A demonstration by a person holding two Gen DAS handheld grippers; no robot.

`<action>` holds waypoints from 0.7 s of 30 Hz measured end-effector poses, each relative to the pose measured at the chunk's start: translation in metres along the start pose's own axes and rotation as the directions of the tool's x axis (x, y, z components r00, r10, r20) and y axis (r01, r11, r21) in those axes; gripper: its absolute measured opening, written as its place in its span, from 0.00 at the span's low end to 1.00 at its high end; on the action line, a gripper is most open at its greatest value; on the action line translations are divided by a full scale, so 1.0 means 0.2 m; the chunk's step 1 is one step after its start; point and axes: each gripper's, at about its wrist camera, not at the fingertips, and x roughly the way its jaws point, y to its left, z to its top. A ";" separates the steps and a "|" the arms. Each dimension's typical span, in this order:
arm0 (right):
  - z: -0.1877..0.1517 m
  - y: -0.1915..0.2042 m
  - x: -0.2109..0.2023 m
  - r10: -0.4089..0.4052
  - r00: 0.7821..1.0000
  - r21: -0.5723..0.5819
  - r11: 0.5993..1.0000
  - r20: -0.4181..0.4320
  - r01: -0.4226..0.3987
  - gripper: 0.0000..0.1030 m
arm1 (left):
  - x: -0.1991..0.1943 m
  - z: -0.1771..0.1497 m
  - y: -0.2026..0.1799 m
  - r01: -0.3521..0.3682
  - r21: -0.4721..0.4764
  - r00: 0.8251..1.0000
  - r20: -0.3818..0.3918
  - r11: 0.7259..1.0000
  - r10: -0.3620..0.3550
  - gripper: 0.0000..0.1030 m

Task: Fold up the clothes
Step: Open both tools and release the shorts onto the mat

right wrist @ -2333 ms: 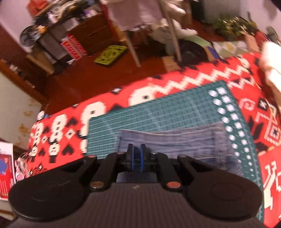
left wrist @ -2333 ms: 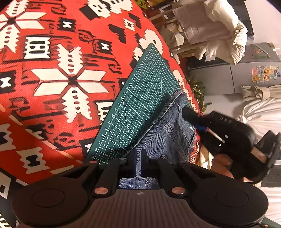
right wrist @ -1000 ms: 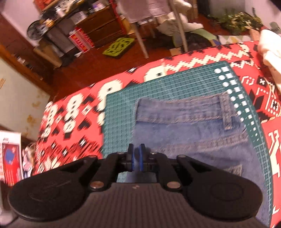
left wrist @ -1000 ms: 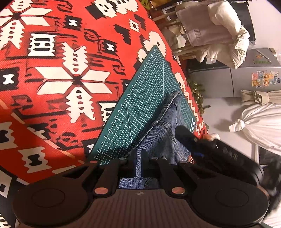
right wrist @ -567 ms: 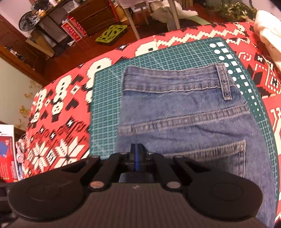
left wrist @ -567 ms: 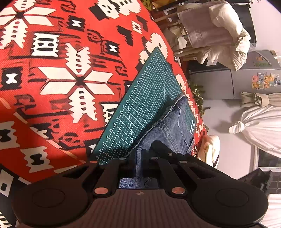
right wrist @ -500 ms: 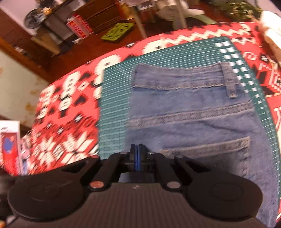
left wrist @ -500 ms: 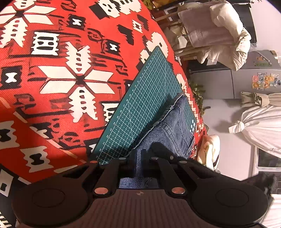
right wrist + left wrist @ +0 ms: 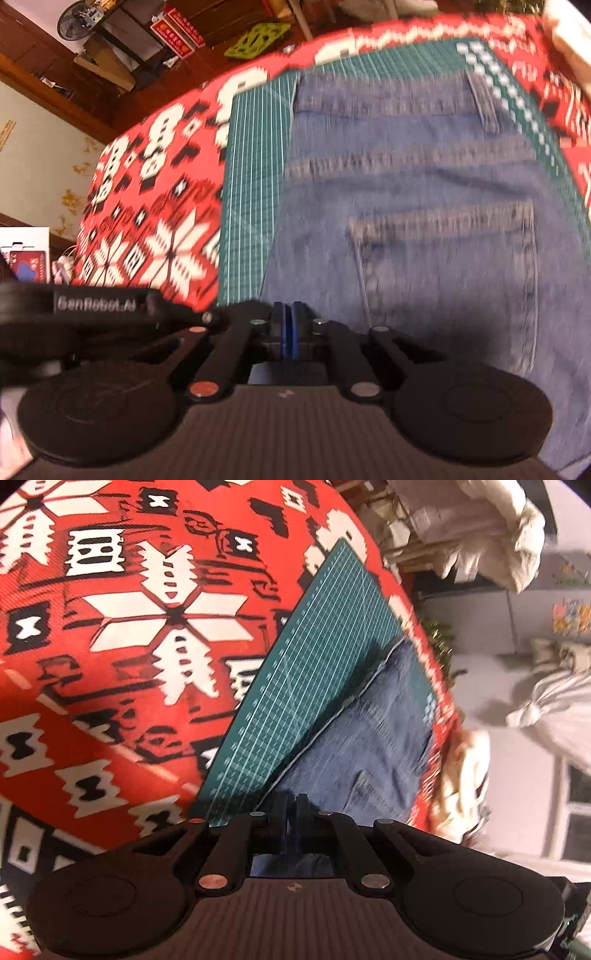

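Jeans spread on the cutting mat, both grippers pinched at the near edge

Jeans (image 9: 424,206) of blue denim lie flat on a green gridded cutting mat (image 9: 255,155), waistband toward the mat's far edge, belt loop and back pocket stitching smeared by motion blur. The mat rests on a red, white and black patterned woven cloth (image 9: 122,635). The jeans' near part is cut off behind the gripper bodies. The left gripper (image 9: 291,805) has its fingers pressed together on denim at the near edge. The right gripper (image 9: 287,325) has its blue pads closed, with denim just beyond; whether cloth lies between them cannot be told.
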 end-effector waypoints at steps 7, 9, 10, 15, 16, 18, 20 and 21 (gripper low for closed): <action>-0.16 0.02 -0.06 0.012 1.000 0.002 1.000 -0.023 -0.012 0.05 | -0.04 -0.09 0.02 -0.070 0.050 0.997 -0.032 0.996 0.072 0.02; -0.22 0.01 -0.07 0.010 0.998 -0.005 1.000 -0.055 -0.010 0.05 | -0.05 -0.13 0.03 -0.085 0.064 0.996 -0.034 0.994 0.087 0.02; -0.25 0.01 -0.07 0.002 0.998 -0.012 1.000 -0.063 -0.003 0.05 | -0.06 -0.15 0.03 -0.094 0.073 0.995 -0.035 0.993 0.096 0.02; -0.38 -0.02 -0.14 -0.010 0.998 -0.037 0.999 -0.061 0.008 0.07 | -0.10 -0.25 0.03 -0.125 0.142 0.991 -0.035 0.982 0.132 0.03; -0.39 -0.03 -0.15 -0.008 0.998 -0.036 0.999 -0.062 0.006 0.07 | -0.10 -0.28 0.03 -0.136 0.159 0.989 -0.036 0.978 0.144 0.04; -0.42 -0.05 -0.18 -0.006 0.998 -0.030 1.000 -0.064 0.004 0.07 | -0.11 -0.34 0.05 -0.165 0.187 0.984 -0.038 0.968 0.175 0.04; -0.45 -0.08 -0.19 -0.006 0.997 -0.022 1.000 -0.073 0.005 0.07 | -0.11 -0.38 0.08 -0.177 0.200 0.981 -0.041 0.964 0.188 0.04; -0.46 -0.09 -0.20 -0.007 0.997 -0.020 1.000 -0.075 0.006 0.06 | -0.12 -0.40 0.09 -0.174 0.204 0.981 -0.046 0.963 0.187 0.04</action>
